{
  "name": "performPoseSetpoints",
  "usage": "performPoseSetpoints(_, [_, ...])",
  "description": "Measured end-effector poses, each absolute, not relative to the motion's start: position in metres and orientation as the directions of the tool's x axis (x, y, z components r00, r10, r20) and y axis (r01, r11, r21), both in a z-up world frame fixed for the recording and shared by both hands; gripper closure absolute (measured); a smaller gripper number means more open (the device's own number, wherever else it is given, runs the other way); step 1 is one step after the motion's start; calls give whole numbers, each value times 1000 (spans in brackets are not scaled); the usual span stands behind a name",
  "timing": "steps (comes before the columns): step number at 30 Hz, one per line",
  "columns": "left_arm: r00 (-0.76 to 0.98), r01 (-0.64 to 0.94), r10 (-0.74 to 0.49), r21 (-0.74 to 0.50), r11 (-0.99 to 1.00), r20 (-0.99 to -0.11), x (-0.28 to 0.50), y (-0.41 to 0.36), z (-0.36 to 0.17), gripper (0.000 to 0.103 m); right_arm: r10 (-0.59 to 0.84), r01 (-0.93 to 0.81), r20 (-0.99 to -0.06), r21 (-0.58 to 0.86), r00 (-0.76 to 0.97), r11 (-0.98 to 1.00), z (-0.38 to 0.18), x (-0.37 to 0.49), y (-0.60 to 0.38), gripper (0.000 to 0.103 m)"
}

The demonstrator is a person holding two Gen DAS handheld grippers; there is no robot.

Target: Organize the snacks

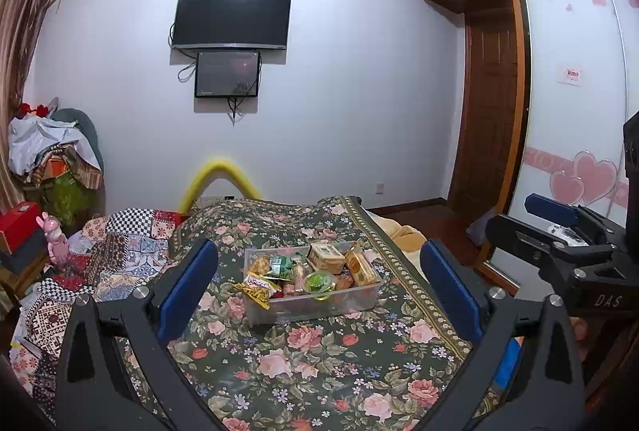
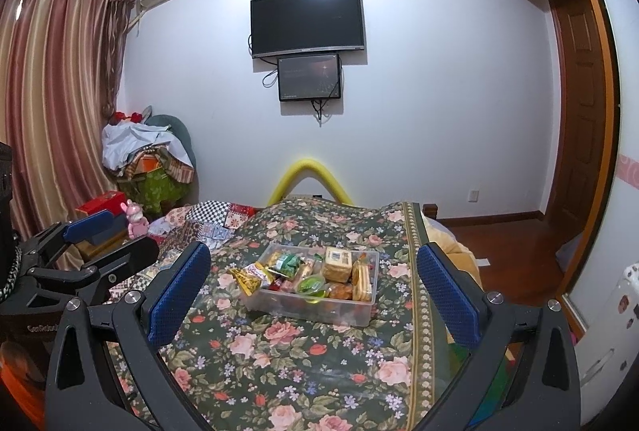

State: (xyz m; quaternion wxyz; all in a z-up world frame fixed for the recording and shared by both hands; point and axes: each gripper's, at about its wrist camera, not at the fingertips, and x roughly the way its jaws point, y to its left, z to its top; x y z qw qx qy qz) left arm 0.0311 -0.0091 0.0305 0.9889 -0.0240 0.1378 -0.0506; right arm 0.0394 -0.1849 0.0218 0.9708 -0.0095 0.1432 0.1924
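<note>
A clear plastic bin (image 1: 339, 305) full of snacks sits on the floral bedspread (image 1: 319, 363); it also shows in the right wrist view (image 2: 359, 313). Inside are a green jelly cup (image 1: 318, 281), cracker packs (image 1: 360, 265), a green packet (image 1: 280, 265) and a yellow packet (image 1: 255, 289) hanging over the rim. My left gripper (image 1: 319, 291) is open and empty, short of the bin. My right gripper (image 2: 313, 291) is open and empty, also short of the bin. The right gripper appears at the left view's right edge (image 1: 559, 227).
A patchwork quilt (image 1: 120, 251) lies left of the bedspread. A pink toy rabbit (image 1: 54, 237) and red box (image 1: 18, 223) stand at the left. The bed's right edge drops to a wooden floor (image 2: 511, 243). A wardrobe (image 1: 575, 91) is at the right.
</note>
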Motion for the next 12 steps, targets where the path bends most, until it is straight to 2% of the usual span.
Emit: performPoseSetpoints(12, [951,101,-116,-67,993,-287,34,-10,30,0,374,-379,-281,38,884,924,22,41,-185,0])
